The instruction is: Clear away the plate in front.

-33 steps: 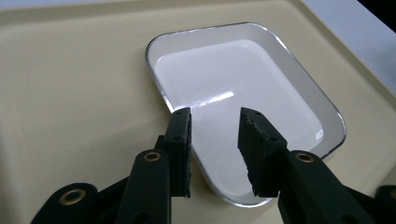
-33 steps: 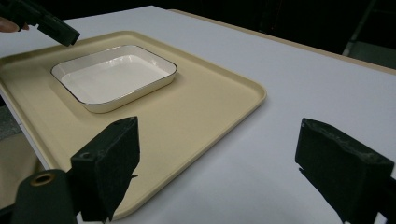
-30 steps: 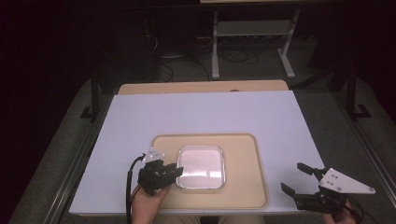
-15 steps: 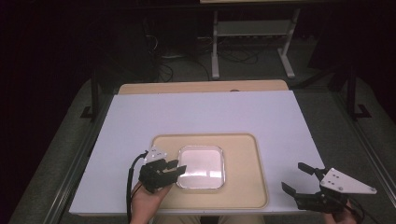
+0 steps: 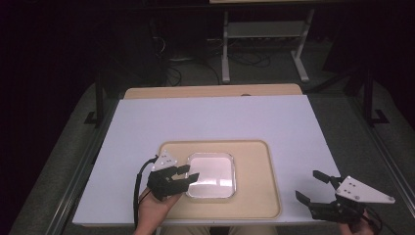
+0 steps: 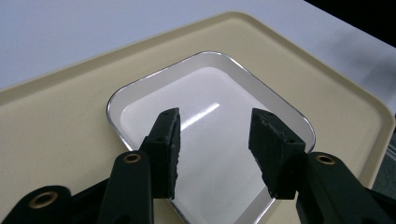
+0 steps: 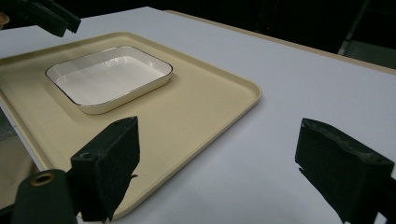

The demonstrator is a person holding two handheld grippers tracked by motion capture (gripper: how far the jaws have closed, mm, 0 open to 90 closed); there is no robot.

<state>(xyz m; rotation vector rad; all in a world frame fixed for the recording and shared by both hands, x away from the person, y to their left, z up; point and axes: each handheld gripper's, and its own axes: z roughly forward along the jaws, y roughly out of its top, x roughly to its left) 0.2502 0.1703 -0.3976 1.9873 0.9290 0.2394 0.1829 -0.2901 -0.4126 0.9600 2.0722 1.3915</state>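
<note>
I judge I'm reaching for the white dish (image 5: 211,175) on the tray (image 5: 254,196) — left gripper (image 5: 188,177) jaws apart over its edge, right gripper (image 5: 313,185) apart, idle — next, lower and close on the rim.

The high view looks forward and down from above the near edge of the table (image 5: 215,117), taking in the whole white top, the tan tray (image 5: 254,196) and dark floor beyond. The left gripper view sits low and close, looking steeply down between its own jaws of the left gripper (image 6: 212,149) onto the white dish (image 6: 205,88) on the tray (image 6: 60,121). The right gripper view sits low at the table's near right corner, looking across the top towards the tray (image 7: 205,98) and dish (image 7: 109,77) from farther off. All three views share the dish and tray.
</note>
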